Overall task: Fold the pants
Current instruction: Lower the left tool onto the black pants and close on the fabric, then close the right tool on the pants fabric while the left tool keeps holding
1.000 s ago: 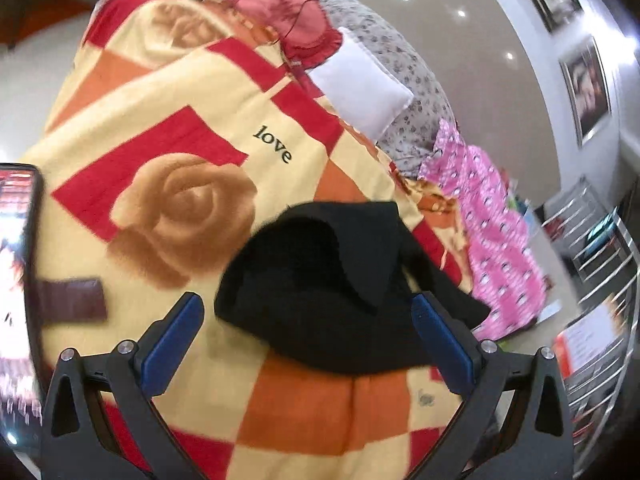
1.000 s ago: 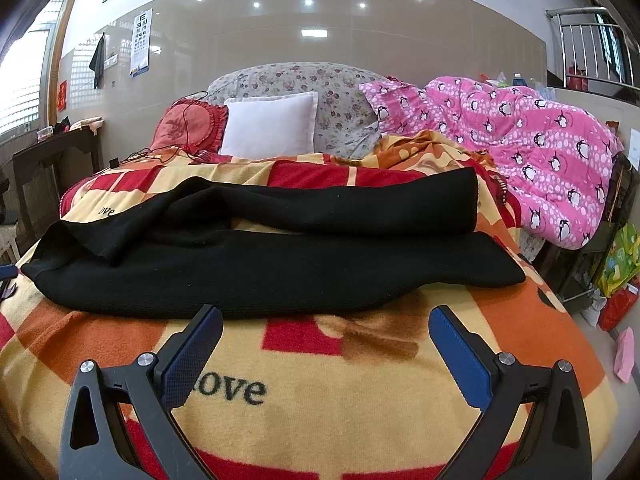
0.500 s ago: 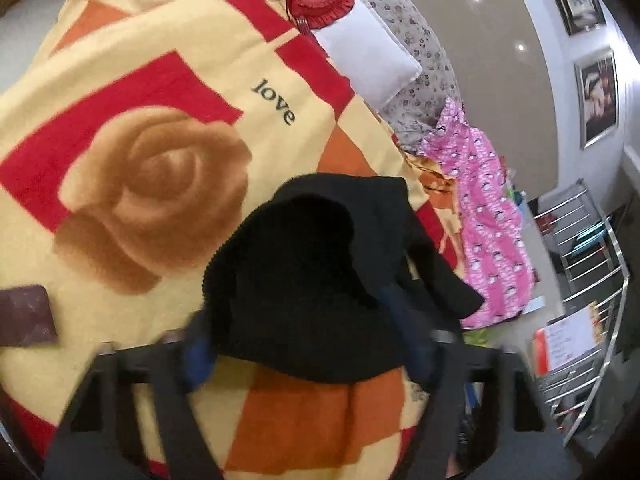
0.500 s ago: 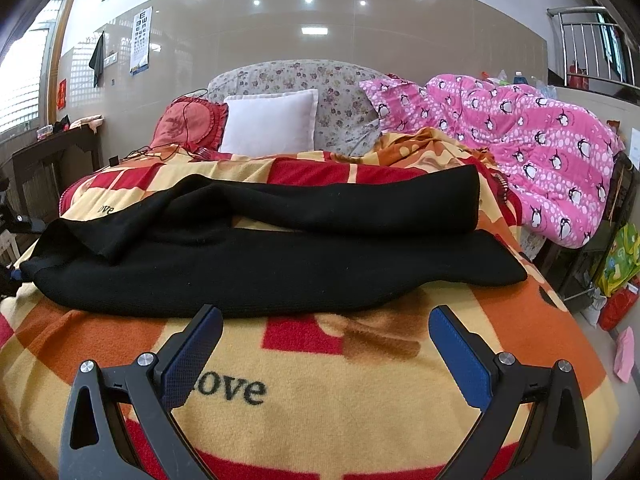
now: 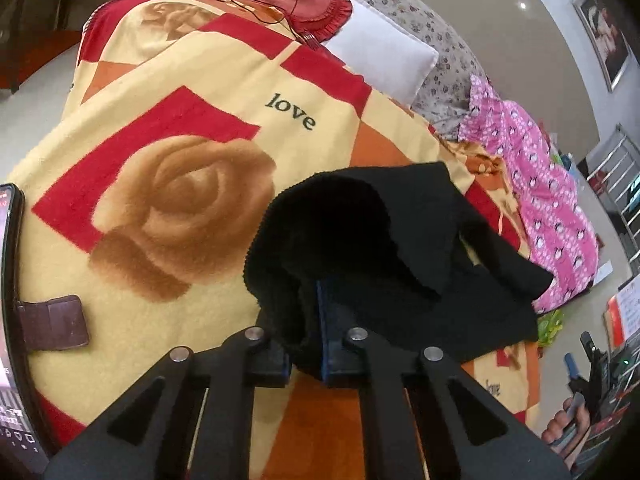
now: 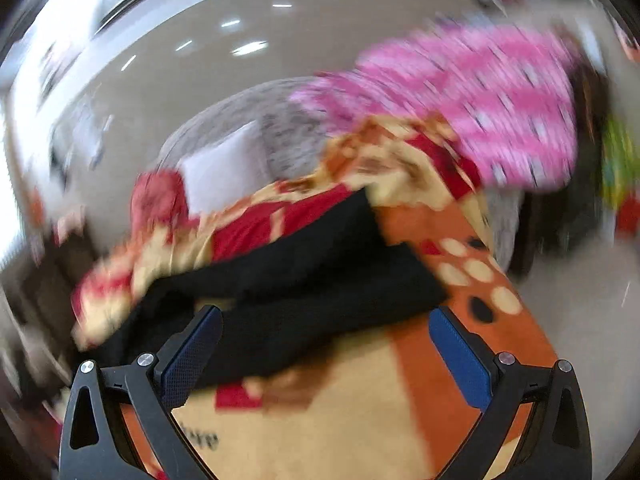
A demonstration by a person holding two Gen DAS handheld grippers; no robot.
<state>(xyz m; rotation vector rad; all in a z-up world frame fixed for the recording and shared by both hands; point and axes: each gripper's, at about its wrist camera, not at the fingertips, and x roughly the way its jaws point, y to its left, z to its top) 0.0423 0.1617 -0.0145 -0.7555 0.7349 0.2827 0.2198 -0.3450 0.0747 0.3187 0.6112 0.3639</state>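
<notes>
Left tool (image 5: pixel 308 320) has snapped from spread to pinching the near end of the black knit pants (image 5: pixel 384 248) on the rose-print fleece blanket (image 5: pixel 168 128). Right tool (image 6: pixel 326 354), spread and empty, swings toward the pants' other end; fold likely next.

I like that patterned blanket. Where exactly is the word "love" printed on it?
In the left wrist view, "love" sits on the blanket just above the big brown rose, below the white pillow.
</notes>
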